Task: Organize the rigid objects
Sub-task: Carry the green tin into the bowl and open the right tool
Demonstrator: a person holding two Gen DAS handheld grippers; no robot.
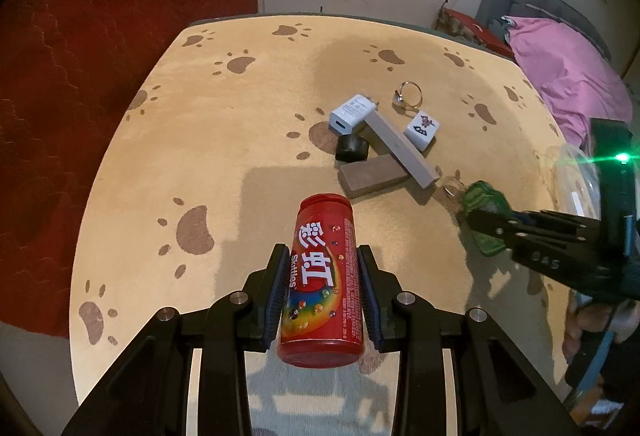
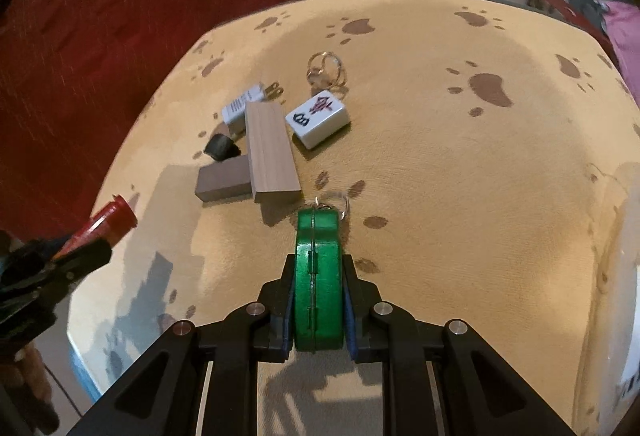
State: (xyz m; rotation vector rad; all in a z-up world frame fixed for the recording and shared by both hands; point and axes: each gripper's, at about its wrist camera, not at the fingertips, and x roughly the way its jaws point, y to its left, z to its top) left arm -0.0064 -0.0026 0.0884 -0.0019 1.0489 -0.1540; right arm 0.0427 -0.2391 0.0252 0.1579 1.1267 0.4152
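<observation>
The rigid objects are mid-sort: the left gripper (image 1: 322,292) clamps a red Skittles can (image 1: 323,280), the right gripper (image 2: 318,300) a green case (image 2: 319,276), while blocks (image 2: 270,152), charger (image 1: 352,113), tile (image 2: 319,118) and rings (image 1: 409,94) wait on the table (image 2: 440,164), perhaps for the clear container (image 1: 576,180) at its edge.

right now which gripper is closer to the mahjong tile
Right. The right gripper, shut on the green case, sits just short of the block pile beside the mahjong tile. The left gripper, holding the red Skittles can, is farther back.
</observation>
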